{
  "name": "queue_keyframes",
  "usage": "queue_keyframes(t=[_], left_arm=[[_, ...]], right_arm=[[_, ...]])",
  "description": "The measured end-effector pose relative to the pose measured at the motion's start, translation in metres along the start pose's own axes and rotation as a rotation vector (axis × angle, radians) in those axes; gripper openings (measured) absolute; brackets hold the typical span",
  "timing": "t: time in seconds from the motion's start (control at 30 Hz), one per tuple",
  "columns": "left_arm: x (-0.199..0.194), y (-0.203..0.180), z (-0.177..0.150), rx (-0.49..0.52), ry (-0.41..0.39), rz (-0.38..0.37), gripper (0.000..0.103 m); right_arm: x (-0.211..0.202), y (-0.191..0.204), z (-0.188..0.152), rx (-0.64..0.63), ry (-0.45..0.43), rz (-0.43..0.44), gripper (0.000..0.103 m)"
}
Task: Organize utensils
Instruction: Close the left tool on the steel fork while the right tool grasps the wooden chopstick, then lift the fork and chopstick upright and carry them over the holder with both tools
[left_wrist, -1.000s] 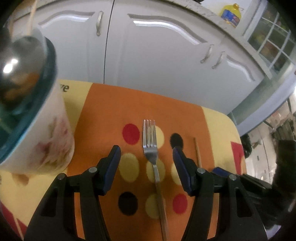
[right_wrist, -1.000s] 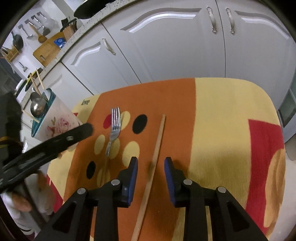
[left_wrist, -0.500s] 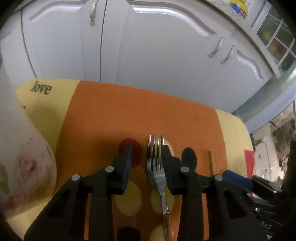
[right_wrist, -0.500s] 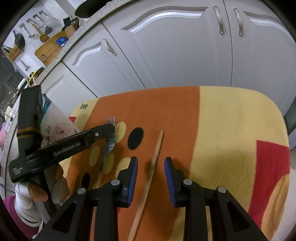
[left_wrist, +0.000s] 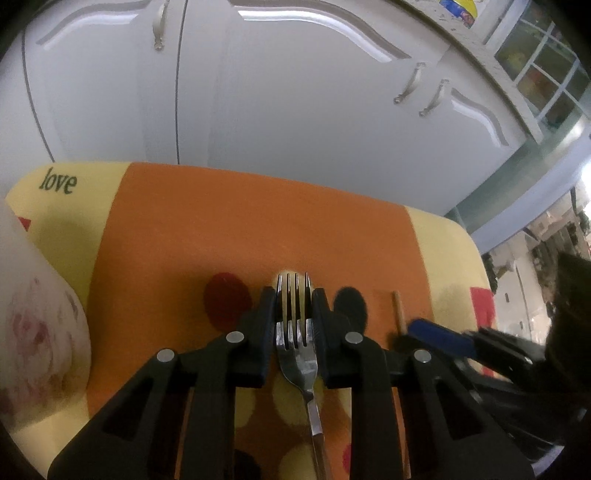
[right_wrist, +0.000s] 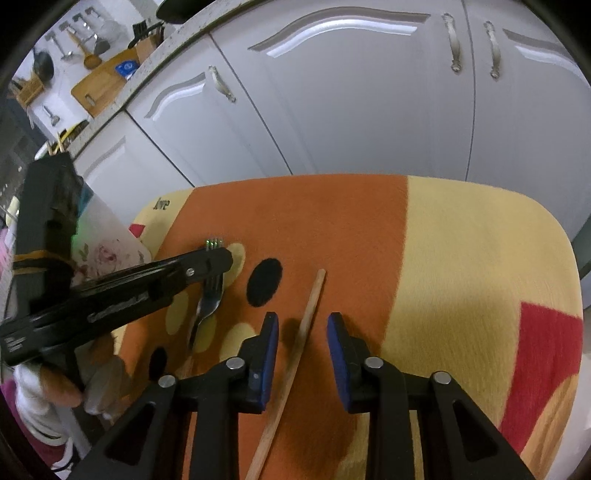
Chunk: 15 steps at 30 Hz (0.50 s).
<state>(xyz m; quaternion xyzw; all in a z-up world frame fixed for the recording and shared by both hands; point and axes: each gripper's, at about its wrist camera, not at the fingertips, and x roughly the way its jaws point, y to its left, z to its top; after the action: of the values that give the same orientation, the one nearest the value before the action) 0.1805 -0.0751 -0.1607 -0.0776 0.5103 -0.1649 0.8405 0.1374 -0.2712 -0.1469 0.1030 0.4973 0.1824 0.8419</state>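
Fork: flat on the patterned cloth-covered surface, head between the closing jaws of the left hand-held gripper, pads at its edges. Wooden chopstick: lying loose between the right hand-held gripper, narrow and closing, untouched. Risk: the smooth metal fork may pivot or slip on lifting; the thin chopstick may roll away.

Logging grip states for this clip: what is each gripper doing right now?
Left gripper: jaws closing around the silver metal fork, pads at its tines.
Right gripper: jaws closing, thin wooden chopstick between them, not yet pinched.
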Motion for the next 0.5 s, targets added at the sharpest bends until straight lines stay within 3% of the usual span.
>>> queue_keyframes(t=[0.1, 0.5], left_arm=[[-0.005, -0.003, -0.005, 0.02, 0.004, -0.008, 0.018], [-0.035, -0.001, -0.031, 0.012, 0.002, -0.03, 0.018]], right_arm=[[0.005, 0.005, 0.002, -0.04, -0.005, -0.04, 0.009], [-0.02, 0.015, -0.011, -0.054, -0.031, -0.01, 0.007]])
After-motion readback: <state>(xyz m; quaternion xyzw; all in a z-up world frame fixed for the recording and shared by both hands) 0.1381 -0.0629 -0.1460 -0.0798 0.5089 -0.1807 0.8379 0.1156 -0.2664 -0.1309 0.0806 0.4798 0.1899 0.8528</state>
